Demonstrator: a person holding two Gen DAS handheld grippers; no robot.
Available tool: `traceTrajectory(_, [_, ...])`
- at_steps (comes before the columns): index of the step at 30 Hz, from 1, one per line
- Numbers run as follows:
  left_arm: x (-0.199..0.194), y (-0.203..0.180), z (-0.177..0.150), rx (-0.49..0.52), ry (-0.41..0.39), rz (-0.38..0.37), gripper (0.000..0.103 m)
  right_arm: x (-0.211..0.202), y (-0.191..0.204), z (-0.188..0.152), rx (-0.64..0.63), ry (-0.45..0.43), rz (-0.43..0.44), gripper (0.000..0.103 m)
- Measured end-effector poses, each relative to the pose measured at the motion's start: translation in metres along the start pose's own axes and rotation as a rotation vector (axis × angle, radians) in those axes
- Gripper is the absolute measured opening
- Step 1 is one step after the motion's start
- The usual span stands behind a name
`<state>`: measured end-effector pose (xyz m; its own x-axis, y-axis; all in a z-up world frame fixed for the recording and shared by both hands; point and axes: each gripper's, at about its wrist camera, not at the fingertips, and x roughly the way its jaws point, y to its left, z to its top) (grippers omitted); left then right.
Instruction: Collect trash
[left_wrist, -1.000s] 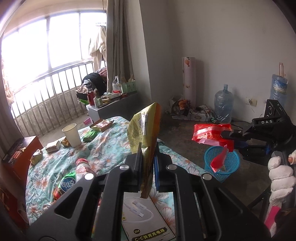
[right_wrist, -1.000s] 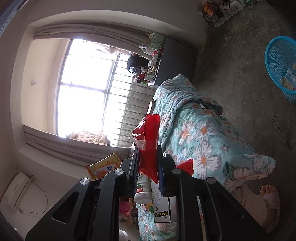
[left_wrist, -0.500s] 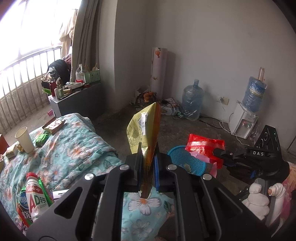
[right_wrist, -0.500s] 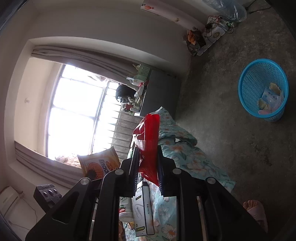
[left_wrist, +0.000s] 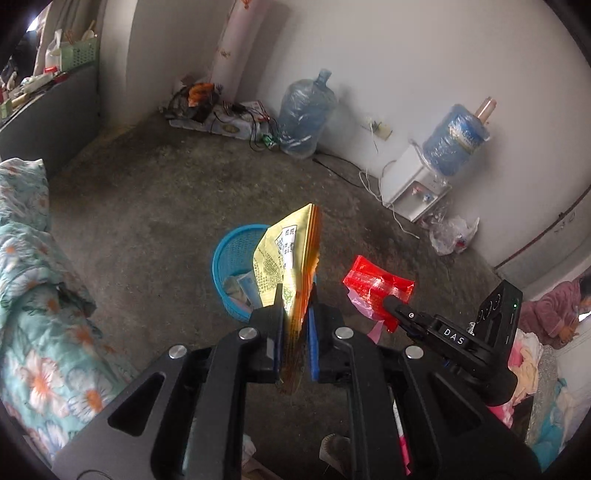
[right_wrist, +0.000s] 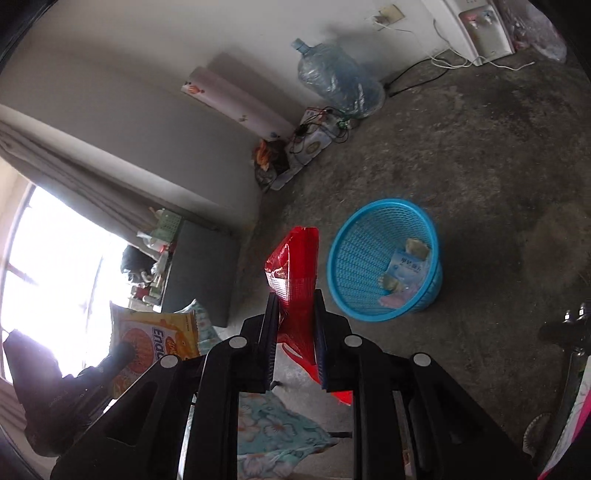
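My left gripper (left_wrist: 295, 306) is shut on a yellow snack bag (left_wrist: 286, 254), which stands up in front of the blue mesh basket (left_wrist: 232, 254) on the floor. To its right the right gripper (left_wrist: 393, 304) holds a red wrapper (left_wrist: 376, 286). In the right wrist view my right gripper (right_wrist: 295, 314) is shut on that red wrapper (right_wrist: 295, 266), just left of the blue basket (right_wrist: 369, 236), which has several bits of trash inside. The left gripper's fingers (right_wrist: 110, 360) and its yellow bag (right_wrist: 155, 336) show at lower left.
A floral quilt (left_wrist: 33, 295) hangs off the bed at left. Two water jugs (left_wrist: 304, 110), a white dispenser (left_wrist: 410, 184), loose cables and a plastic bag (left_wrist: 452, 234) line the far wall. Bare concrete floor surrounds the basket. A person in pink sits at far right (left_wrist: 554, 314).
Both grippers have swung away from the bed and tilted down toward the floor. The blue basket has come much closer in both views. Each gripper kept its bag.
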<state>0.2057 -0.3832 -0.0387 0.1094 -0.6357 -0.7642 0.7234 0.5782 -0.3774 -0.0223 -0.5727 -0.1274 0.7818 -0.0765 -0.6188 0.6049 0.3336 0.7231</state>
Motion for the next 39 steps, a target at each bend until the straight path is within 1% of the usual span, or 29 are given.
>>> traceTrajectory(4, [0.06, -0.003, 0.007, 0.008, 0.065, 0.014, 0.009, 0.042, -0.019, 0.017, 0.024, 0.058, -0.054, 0.018])
traceTrajectory(7, [0.101, -0.002, 0.013, 0.0, 0.113, 0.005, 0.01, 0.073, -0.027, 0.029, 0.018, 0.104, -0.08, 0.018])
traceTrajectory(11, [0.147, -0.004, 0.035, 0.022, 0.146, 0.023, 0.01, 0.111, -0.03, 0.051, 0.005, 0.138, -0.105, 0.018])
traceTrajectory(13, [0.171, -0.001, 0.044, 0.024, 0.161, 0.04, 0.024, 0.133, -0.035, 0.065, 0.009, 0.133, -0.116, 0.024])
traceTrajectory(14, [0.182, 0.002, 0.047, 0.016, 0.161, 0.061, 0.044, 0.144, -0.037, 0.069, 0.015, 0.127, -0.115, 0.031])
traceTrajectory(15, [0.192, 0.007, 0.048, 0.005, 0.157, 0.091, 0.058, 0.157, -0.043, 0.073, 0.027, 0.13, -0.121, 0.048])
traceTrajectory(16, [0.201, 0.008, 0.05, -0.002, 0.154, 0.116, 0.059, 0.169, -0.05, 0.074, 0.047, 0.141, -0.156, 0.054])
traceTrajectory(17, [0.207, 0.011, 0.05, -0.008, 0.158, 0.132, 0.059, 0.18, -0.058, 0.074, 0.072, 0.162, -0.196, 0.054])
traceTrajectory(19, [0.214, 0.017, 0.049, -0.025, 0.178, 0.151, 0.059, 0.191, -0.07, 0.071, 0.115, 0.19, -0.223, 0.054])
traceTrajectory(21, [0.21, 0.023, 0.049, -0.044, 0.168, 0.14, 0.059, 0.187, -0.077, 0.064, 0.131, 0.182, -0.222, 0.054])
traceTrajectory(24, [0.201, 0.032, 0.049, -0.038, 0.13, 0.158, 0.061, 0.179, -0.084, 0.055, 0.121, 0.178, -0.228, 0.054])
traceTrajectory(29, [0.171, 0.039, 0.052, -0.065, 0.067, 0.157, 0.061, 0.16, -0.091, 0.048, 0.113, 0.135, -0.215, 0.054])
traceTrajectory(32, [0.138, 0.041, 0.055, -0.083, 0.014, 0.136, 0.061, 0.151, -0.084, 0.047, 0.068, 0.121, -0.198, 0.054])
traceTrajectory(34, [0.108, 0.043, 0.055, -0.088, -0.032, 0.13, 0.061, 0.144, -0.078, 0.049, 0.031, 0.112, -0.182, 0.054])
traceTrajectory(39, [0.022, 0.043, 0.046, -0.1, -0.122, 0.102, 0.063, 0.128, -0.049, 0.044, -0.066, 0.112, -0.145, 0.054])
